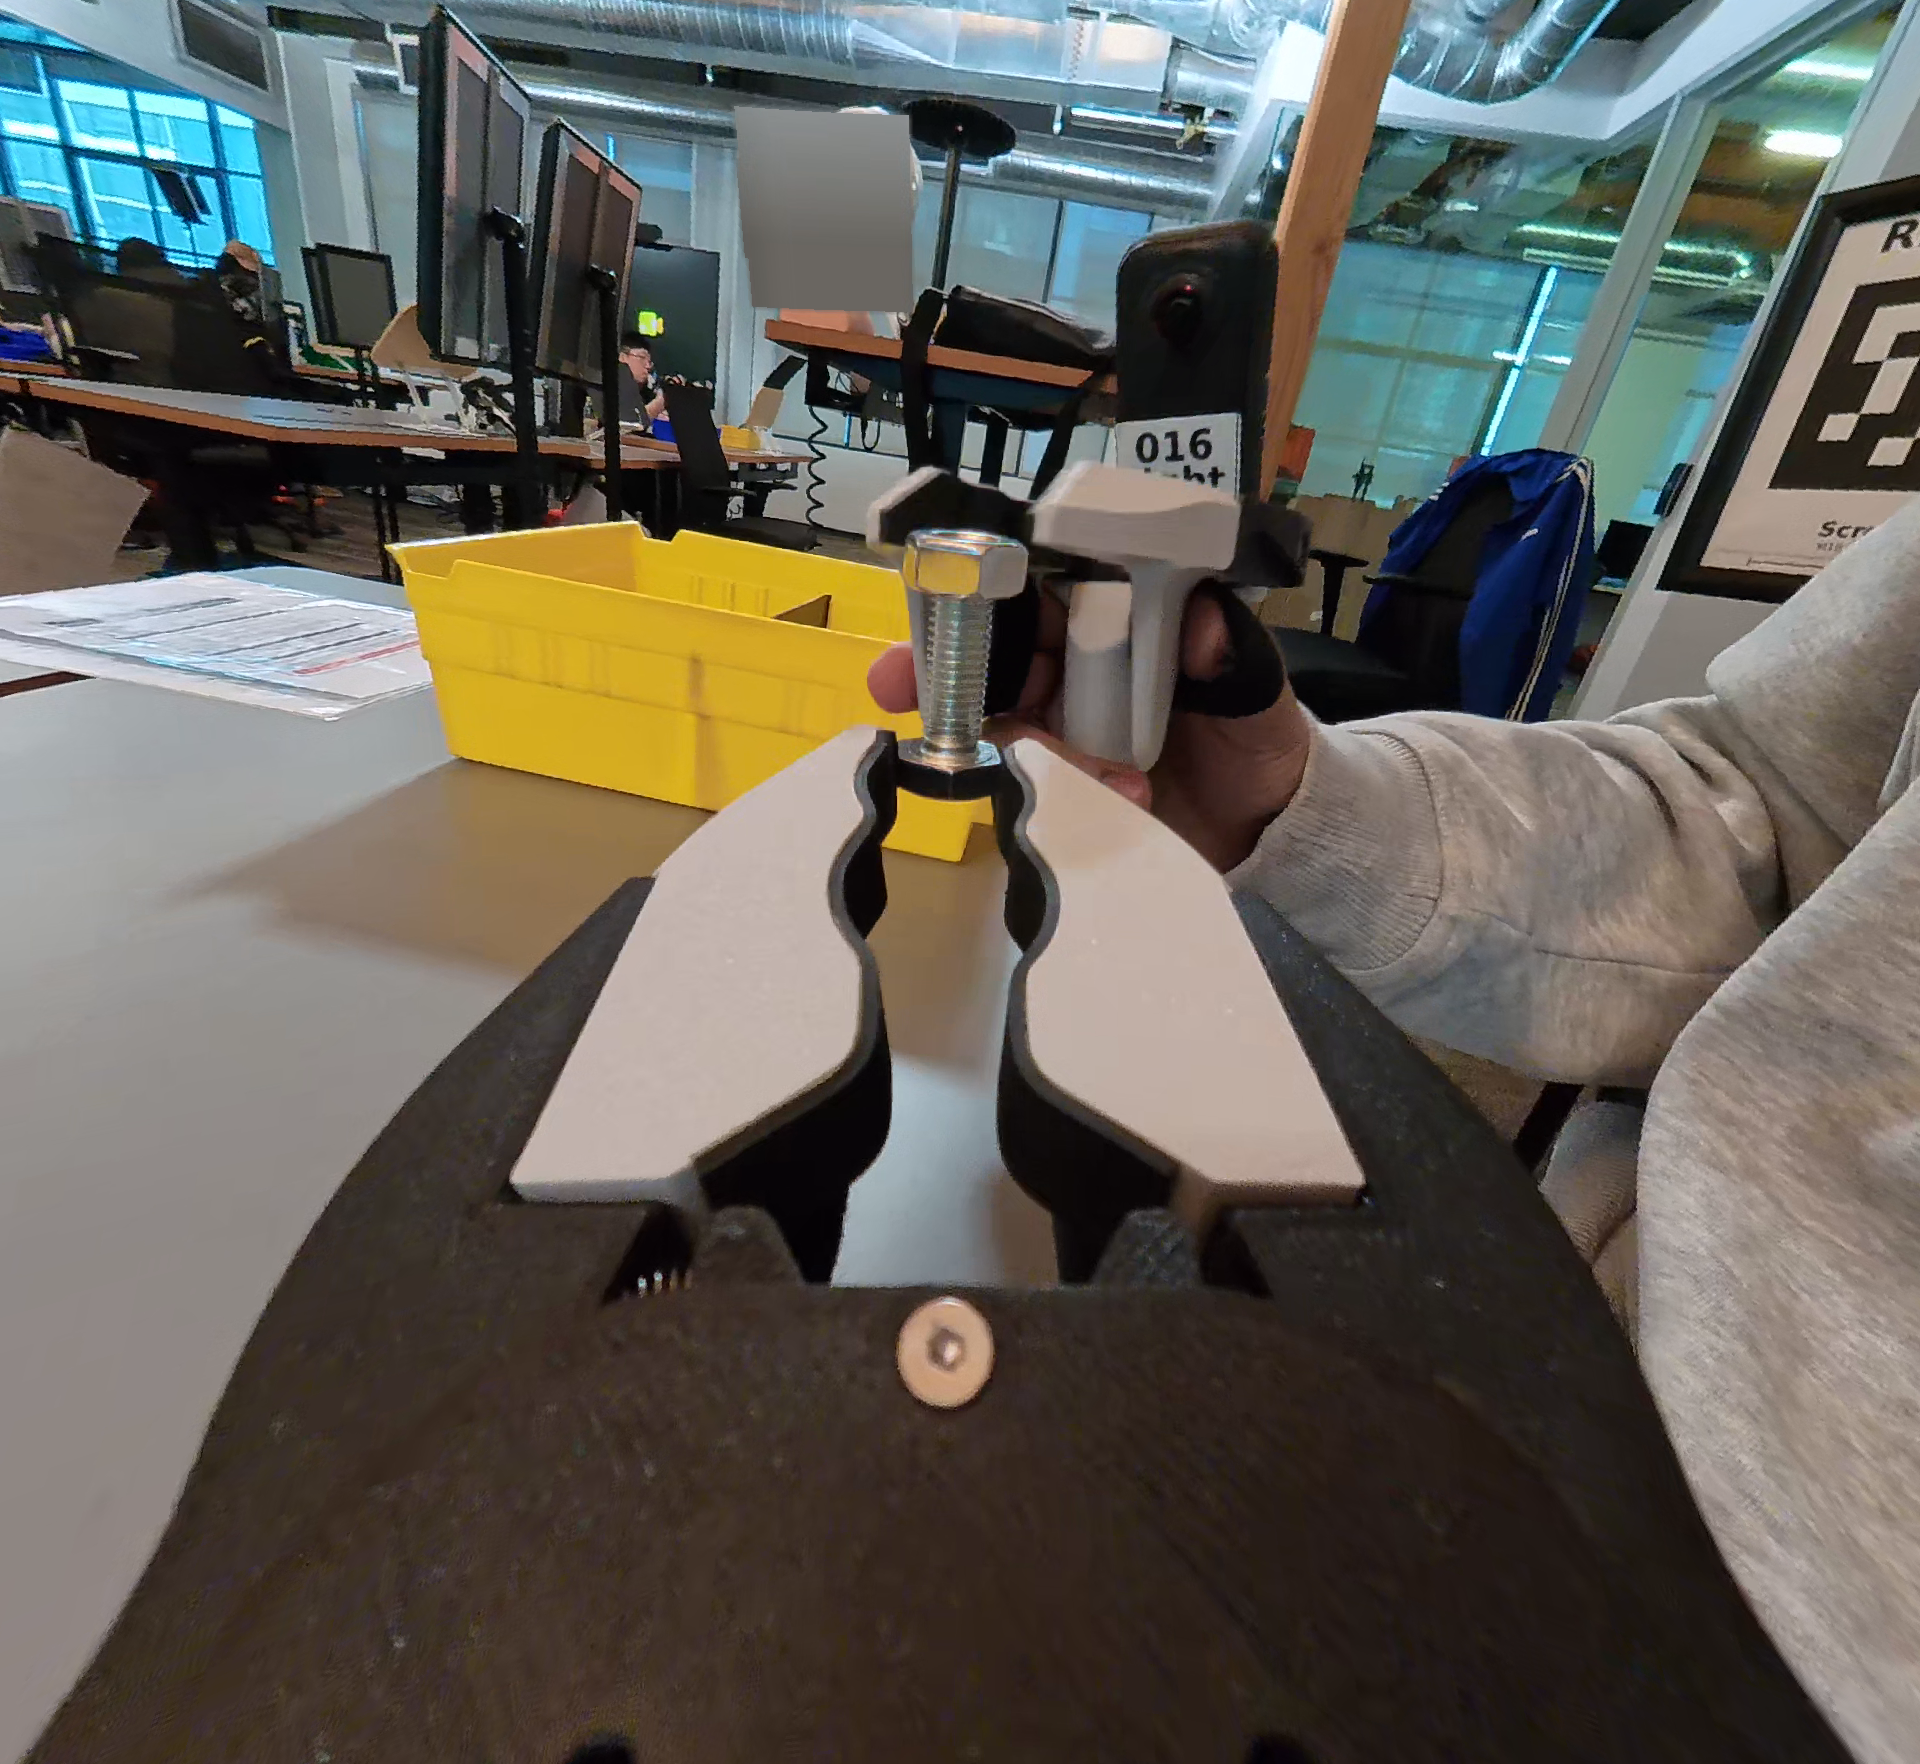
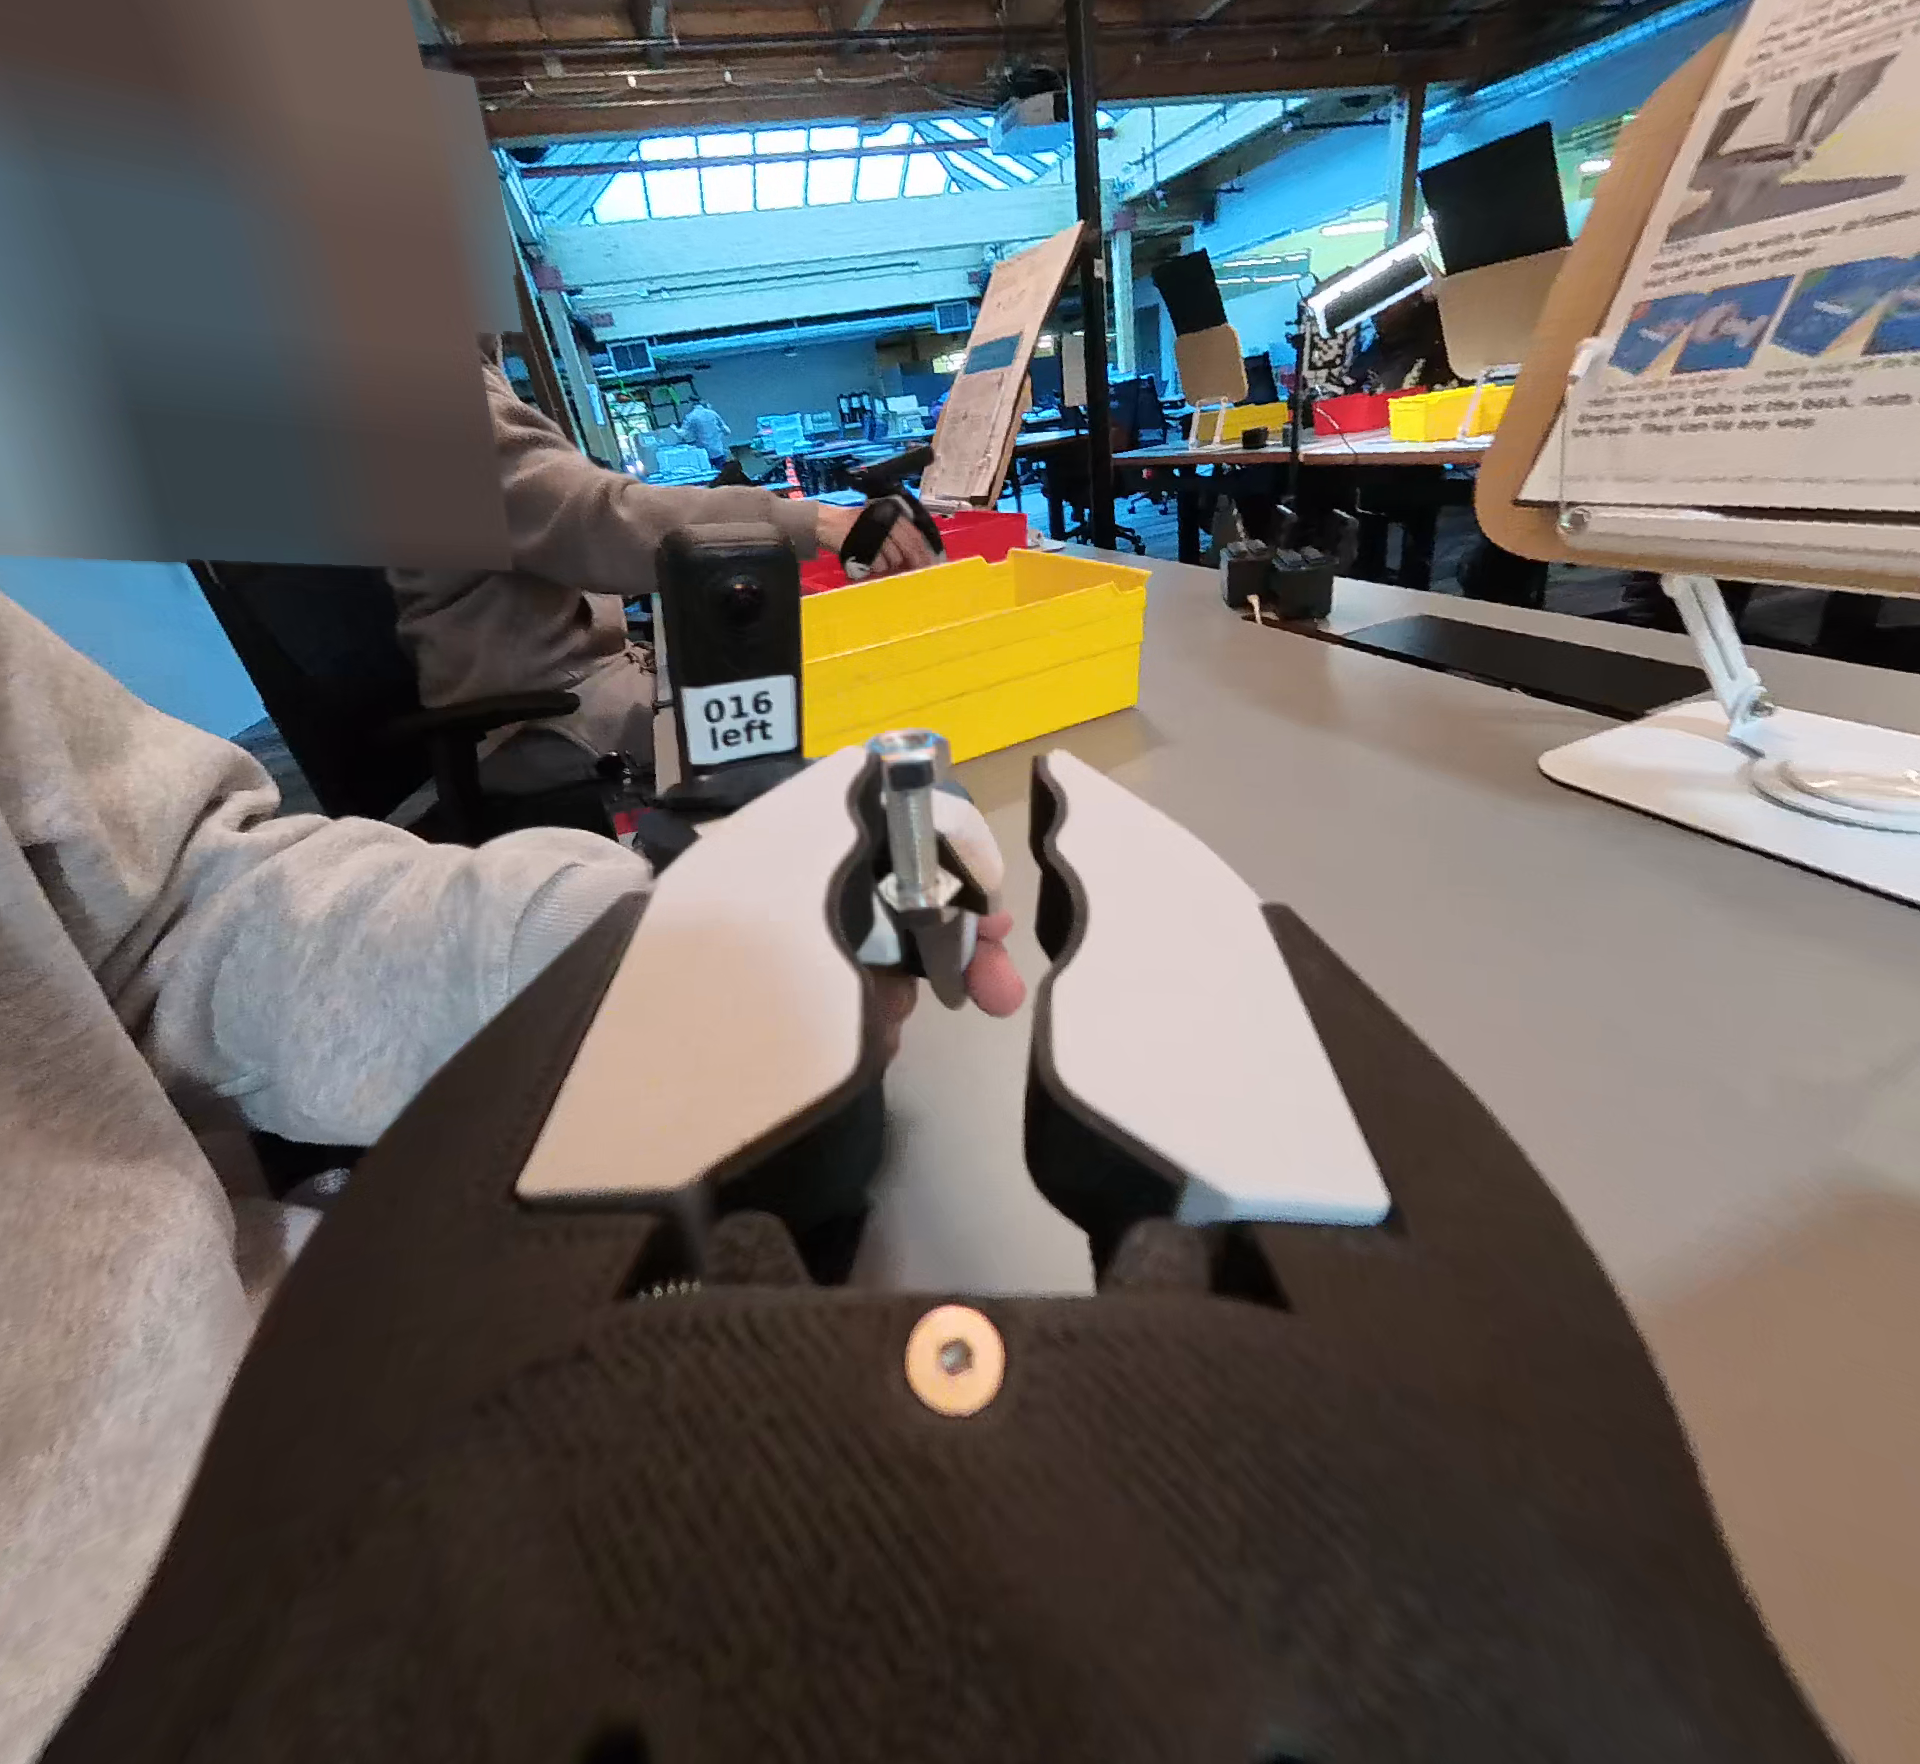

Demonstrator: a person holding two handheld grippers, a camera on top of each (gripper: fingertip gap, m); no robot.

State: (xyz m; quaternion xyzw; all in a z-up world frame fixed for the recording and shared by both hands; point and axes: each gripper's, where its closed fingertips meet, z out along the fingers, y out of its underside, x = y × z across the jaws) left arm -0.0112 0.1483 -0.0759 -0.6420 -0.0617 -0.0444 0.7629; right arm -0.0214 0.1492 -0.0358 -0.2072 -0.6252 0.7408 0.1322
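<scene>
Left tool (image 1: 943,758) is clamped on the nut (image 1: 948,756) at the bolt's (image 1: 958,642) lower end, bolt upright above the table (image 1: 208,883). Right tool (image 2: 951,815) sits w/ fingers apart around the bolt shank, not gripping; yellow bin (image 1: 644,654) just behind.

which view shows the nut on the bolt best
The left wrist view: the nut sits sharp at the bolt's lower end, clamped between the left gripper tips. The right wrist view shows it smaller, partly hidden.

White label (image 2: 740,719) on black camera (image 2: 740,608); printed sheet (image 2: 1766,260) on stand (image 2: 1720,675); marker poster (image 1: 1849,384).
</scene>
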